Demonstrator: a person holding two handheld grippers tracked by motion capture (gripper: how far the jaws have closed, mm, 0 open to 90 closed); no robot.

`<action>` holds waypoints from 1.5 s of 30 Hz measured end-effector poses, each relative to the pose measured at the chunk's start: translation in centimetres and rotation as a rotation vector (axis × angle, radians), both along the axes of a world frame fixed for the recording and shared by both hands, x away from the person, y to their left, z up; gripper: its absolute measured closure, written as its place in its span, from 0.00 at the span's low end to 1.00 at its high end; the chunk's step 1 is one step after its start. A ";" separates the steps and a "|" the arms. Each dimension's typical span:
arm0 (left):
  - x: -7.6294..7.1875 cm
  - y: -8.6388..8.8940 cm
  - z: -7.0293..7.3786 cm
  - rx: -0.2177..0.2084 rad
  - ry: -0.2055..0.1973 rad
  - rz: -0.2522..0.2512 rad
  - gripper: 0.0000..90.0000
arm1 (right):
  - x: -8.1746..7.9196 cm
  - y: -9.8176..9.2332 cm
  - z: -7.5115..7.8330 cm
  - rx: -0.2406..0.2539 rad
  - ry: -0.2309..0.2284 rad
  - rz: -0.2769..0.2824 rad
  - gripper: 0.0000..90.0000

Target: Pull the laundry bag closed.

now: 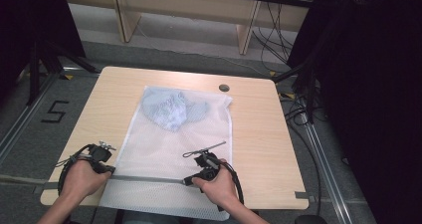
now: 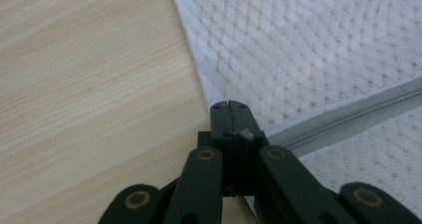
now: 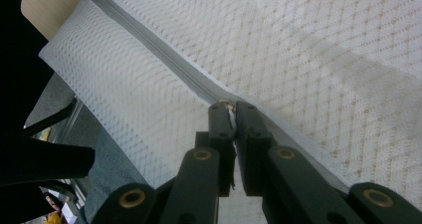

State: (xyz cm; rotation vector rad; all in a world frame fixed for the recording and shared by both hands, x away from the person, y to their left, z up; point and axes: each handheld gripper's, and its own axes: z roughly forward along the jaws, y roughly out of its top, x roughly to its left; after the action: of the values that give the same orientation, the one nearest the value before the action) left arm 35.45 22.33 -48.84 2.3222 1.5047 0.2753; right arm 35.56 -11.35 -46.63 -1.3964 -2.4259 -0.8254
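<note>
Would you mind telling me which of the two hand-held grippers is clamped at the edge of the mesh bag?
The left hand-held gripper: it pinches the mesh bag at its side edge, by the zipper end, beside bare table. The right hand-held gripper grips mid-zipper.

The right gripper [image 3: 233, 109] rises from the bottom edge, its two black jaws pressed nearly together on a small pale tab at the grey zipper [image 3: 149, 40] of a white mesh bag [image 3: 323, 59]. The zipper runs from the jaw tips up toward the upper left. The mesh spreads across most of the frame. A corner of the wooden table [image 3: 47, 5] shows at upper left, with dark floor below the bag's edge.
</note>
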 end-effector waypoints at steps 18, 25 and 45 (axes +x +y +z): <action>0.0 0.1 0.0 0.004 0.003 -0.005 1.00 | -0.1 -1.2 0.0 -0.008 -0.006 -0.010 0.97; 0.0 0.0 0.0 0.000 -0.001 0.001 1.00 | -0.1 -1.7 0.0 -0.018 -0.007 -0.016 0.97; 0.1 0.0 0.0 0.007 0.001 -0.011 1.00 | -0.1 -2.9 0.1 -0.042 -0.002 -0.035 0.97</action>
State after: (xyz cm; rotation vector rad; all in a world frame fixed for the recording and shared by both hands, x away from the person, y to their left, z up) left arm 35.51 22.36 -48.82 2.3357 1.4937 0.2765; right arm 35.44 -14.24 -46.55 -1.4575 -2.4403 -0.7886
